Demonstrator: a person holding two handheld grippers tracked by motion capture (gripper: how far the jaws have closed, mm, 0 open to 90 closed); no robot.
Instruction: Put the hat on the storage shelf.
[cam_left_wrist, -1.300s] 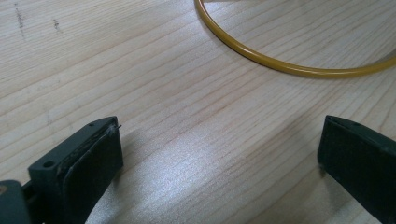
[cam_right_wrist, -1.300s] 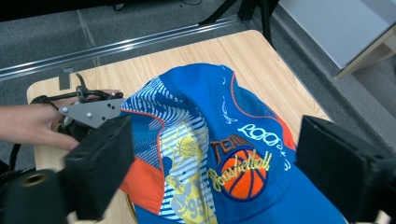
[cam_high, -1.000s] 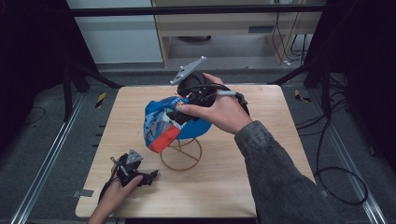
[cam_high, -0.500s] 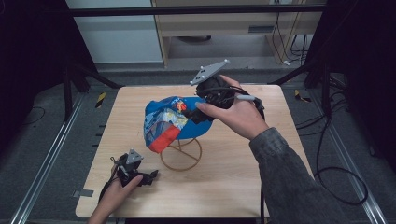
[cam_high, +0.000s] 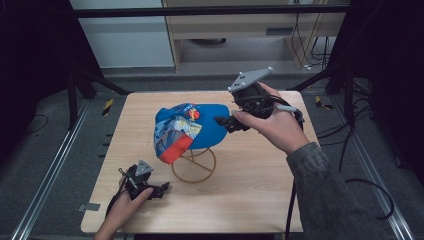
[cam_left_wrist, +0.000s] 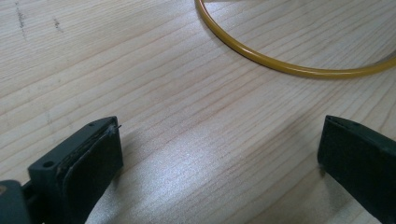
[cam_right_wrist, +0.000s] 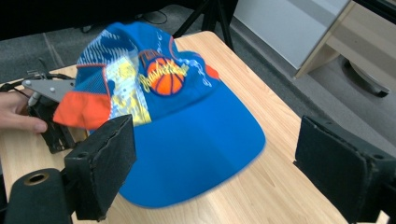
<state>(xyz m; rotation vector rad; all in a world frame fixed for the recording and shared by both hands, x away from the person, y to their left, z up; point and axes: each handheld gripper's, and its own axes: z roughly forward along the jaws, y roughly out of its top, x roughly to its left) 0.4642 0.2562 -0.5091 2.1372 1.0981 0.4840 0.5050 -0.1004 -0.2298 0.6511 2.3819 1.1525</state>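
A blue cap (cam_high: 187, 127) with a basketball print and an orange back panel sits on a yellow wire stand (cam_high: 194, 165) at the table's middle, its brim pointing right. My right gripper (cam_high: 227, 122) hovers just right of the brim, open; in the right gripper view the cap (cam_right_wrist: 187, 107) lies beyond the spread jaws of my right gripper (cam_right_wrist: 215, 158), apart from them. My left gripper (cam_high: 162, 189) rests on the wood at the front left, open and holding nothing. In the left gripper view, my left gripper (cam_left_wrist: 219, 158) faces the stand's base ring (cam_left_wrist: 280, 65).
The wooden table (cam_high: 260, 200) stands on a grey floor with metal rails on both sides. A cable trails off the right edge from my right gripper. Dark stand legs and a cabinet are behind the table. The person's other hand and left gripper (cam_right_wrist: 46, 107) lie past the cap.
My right gripper has drawn back to the right, off the cap, so the brim now shows. The left gripper has stayed put.
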